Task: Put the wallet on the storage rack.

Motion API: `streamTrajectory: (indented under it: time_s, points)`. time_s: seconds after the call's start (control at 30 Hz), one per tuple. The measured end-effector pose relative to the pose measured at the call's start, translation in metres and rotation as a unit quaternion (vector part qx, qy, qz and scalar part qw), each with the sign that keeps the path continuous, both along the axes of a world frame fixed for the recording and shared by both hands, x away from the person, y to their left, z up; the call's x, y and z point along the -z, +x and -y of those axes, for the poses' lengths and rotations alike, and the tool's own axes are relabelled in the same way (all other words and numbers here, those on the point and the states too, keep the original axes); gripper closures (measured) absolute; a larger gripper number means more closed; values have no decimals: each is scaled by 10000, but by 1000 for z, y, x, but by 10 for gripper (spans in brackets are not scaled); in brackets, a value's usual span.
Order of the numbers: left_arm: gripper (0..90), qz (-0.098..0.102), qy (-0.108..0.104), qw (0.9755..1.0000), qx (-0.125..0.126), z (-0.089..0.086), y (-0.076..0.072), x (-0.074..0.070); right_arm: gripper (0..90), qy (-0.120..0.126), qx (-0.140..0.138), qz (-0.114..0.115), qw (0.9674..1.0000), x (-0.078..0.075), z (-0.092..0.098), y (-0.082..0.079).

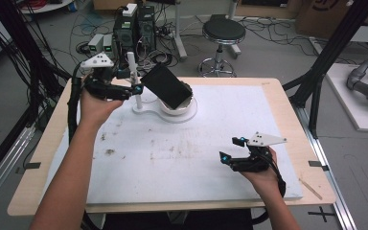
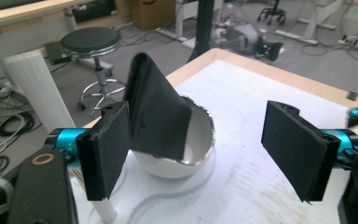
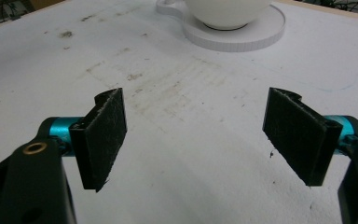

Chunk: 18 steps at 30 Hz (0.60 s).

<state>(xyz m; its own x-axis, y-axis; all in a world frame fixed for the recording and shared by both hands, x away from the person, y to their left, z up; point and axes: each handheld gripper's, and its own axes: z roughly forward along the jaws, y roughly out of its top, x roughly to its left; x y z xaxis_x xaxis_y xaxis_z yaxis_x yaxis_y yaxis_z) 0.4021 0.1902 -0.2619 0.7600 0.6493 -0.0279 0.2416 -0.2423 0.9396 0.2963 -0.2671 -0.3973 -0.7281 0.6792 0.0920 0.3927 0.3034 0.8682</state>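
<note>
A black folded cloth is seen standing tilted in a white bowl. The left gripper is held just beside the bowl, jaws spread, nothing gripped. The placing step appears done; withdrawal is judged next. The right gripper, also released, is held well apart from the bowl.

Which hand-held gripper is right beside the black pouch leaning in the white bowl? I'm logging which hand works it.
The left hand-held gripper, at the table's far side beside the black pouch; the right hand-held gripper hovers near the front edge.
</note>
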Motion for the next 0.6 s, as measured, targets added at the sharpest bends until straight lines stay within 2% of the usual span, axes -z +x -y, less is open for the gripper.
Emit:
streamTrajectory:
  time_s: [0.1, 0.27, 0.4, 0.43, 0.47, 0.53, 0.6]
  points:
    - [214, -51, -22, 10000, 45, -5, -6, 8, 220, 14, 21, -9, 10000, 1, 1, 1]
    - [153, -56, -125, 9999, 62, -18, -23, 31, 220, 22, 82, -20, 10000, 2, 4, 4]
    - [125, -52, -114, 9999, 51, -23, -32, 39, 219, 31, 119, -54, 9999, 3, 7, 6]
    - [118, -77, -75, 9999, 90, -23, -38, 45, 219, 31, 146, -56, 9999, 4, 8, 6]
    - [116, -77, -75, 9999, 90, -23, -38, 45, 219, 24, 142, -49, 9999, 4, 9, 7]
    - [116, -86, 22, 9998, 194, -24, -48, 57, 220, 32, 170, -50, 9998, 4, 11, 8]
    - [108, -93, 95, 9998, 163, -24, -53, 67, 220, 52, 189, -70, 9998, 4, 13, 8]
